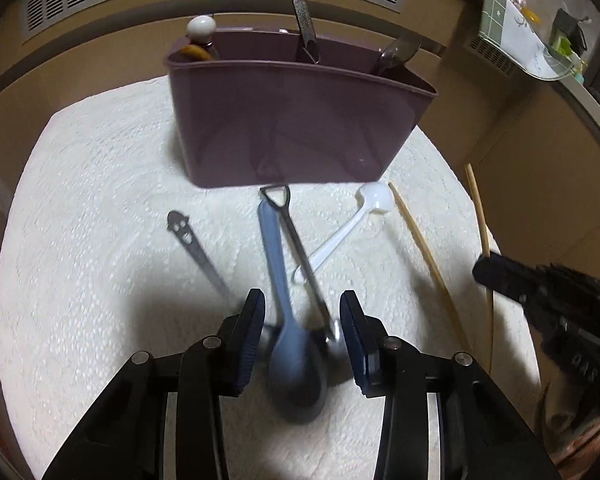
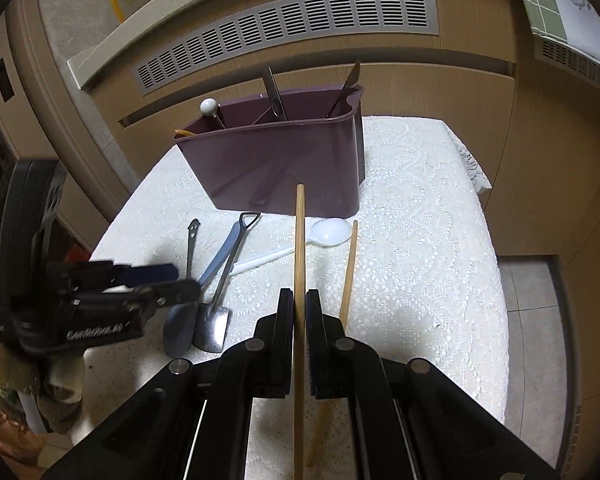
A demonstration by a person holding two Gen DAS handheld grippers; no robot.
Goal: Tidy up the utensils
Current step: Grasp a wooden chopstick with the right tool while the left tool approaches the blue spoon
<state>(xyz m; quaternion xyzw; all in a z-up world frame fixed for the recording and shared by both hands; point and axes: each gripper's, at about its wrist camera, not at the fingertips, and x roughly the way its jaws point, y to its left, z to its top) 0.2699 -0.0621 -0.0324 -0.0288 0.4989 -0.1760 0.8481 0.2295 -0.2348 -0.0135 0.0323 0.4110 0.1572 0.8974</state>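
A purple caddy [image 1: 300,120] [image 2: 276,160] stands at the back of a white lace cloth. In front of it lie a blue spoon [image 1: 276,248] [image 2: 220,256], a metal shovel-shaped spoon [image 1: 300,248] [image 2: 214,328], a smiley-handled metal utensil [image 1: 192,240] [image 2: 191,248] and a white plastic spoon [image 1: 340,236] [image 2: 328,232]. My left gripper [image 1: 302,312] [image 2: 186,280] is open and straddles the blue spoon's neck and the shovel spoon without touching either. My right gripper [image 2: 299,300] [image 1: 488,270] is shut on one wooden chopstick [image 2: 299,240] [image 1: 480,216], lifted off the cloth. A second chopstick [image 2: 348,272] [image 1: 424,248] lies beside it.
The caddy holds a white-knobbed utensil [image 2: 209,106], a metal handle [image 2: 274,96] and a dark knife [image 2: 346,88]. Wooden cabinet panels with a vent grille [image 2: 288,36] stand right behind the table. The cloth [image 2: 420,240] drops off at the right edge, with tiled floor below.
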